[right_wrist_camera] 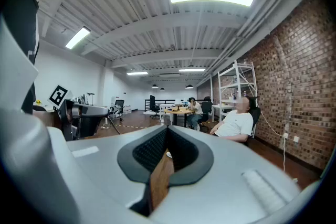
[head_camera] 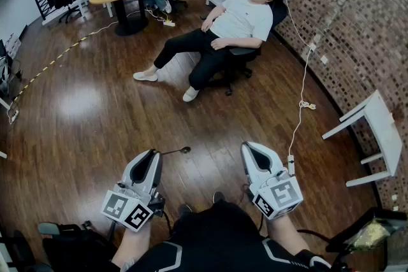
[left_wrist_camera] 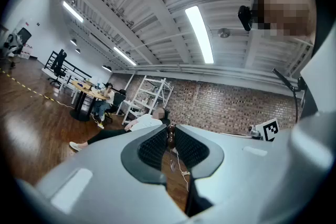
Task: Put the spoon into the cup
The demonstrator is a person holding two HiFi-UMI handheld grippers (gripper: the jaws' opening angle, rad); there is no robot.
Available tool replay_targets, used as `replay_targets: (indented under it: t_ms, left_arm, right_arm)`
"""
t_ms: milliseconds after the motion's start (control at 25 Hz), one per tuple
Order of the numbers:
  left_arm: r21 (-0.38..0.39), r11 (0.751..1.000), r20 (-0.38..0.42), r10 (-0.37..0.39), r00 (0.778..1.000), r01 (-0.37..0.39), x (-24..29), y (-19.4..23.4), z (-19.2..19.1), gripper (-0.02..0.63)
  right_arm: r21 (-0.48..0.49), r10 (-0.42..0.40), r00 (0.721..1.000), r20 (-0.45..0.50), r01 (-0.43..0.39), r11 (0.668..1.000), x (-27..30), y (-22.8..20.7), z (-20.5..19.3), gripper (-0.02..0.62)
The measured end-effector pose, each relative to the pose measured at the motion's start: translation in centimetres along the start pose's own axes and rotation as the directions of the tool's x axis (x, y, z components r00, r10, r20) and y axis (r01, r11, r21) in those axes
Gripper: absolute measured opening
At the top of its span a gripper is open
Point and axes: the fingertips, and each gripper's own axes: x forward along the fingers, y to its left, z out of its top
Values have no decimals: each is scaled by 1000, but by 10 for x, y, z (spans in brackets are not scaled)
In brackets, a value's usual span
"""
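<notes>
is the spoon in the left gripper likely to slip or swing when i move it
Probably stiff: the spoon juts out straight from the left gripper without sagging. It looks thin and light, so its weight should hardly pull on the grip. Held near one end of a narrow handle, it may pivot in the grip if jolted.

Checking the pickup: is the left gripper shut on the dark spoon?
Shut on it: the left gripper pinches the slim dark spoon, bowl sticking out ahead.

A white cable (head_camera: 302, 105) lies on the wooden floor (head_camera: 83, 105).
</notes>
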Motion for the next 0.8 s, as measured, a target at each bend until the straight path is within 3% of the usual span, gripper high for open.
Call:
replay_targets:
  t_ms: [360, 800]
  left_arm:
    - [26, 998, -50, -60, 997, 61, 65, -34, -5, 43]
    - [19, 969, -104, -243, 964, 246, 215, -157, -45, 43]
  right_arm:
    - [47, -91, 995, 35, 90, 995, -21, -68, -2, 6]
    - [79, -254, 964, 83, 248, 965, -99, -221, 0, 6]
